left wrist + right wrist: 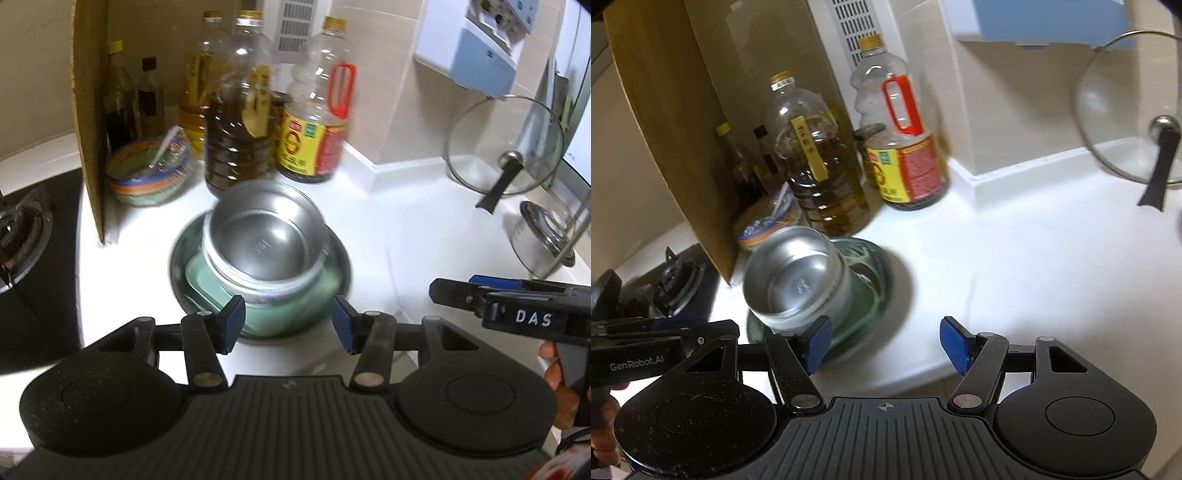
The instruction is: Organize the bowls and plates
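White counter (424,236): steel bowl (262,240) tilted atop green dish; left tongs (288,325), right tongs (884,345) spread, empty.

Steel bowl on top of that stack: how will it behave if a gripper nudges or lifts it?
The steel bowl sits tilted on the green dish, so a nudge could probably rock or slide it. Its polished wall looks slippery. It appears thin and empty, so likely light and rigid.

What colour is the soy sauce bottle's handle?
Red-orange handle, clearest in the right wrist view.
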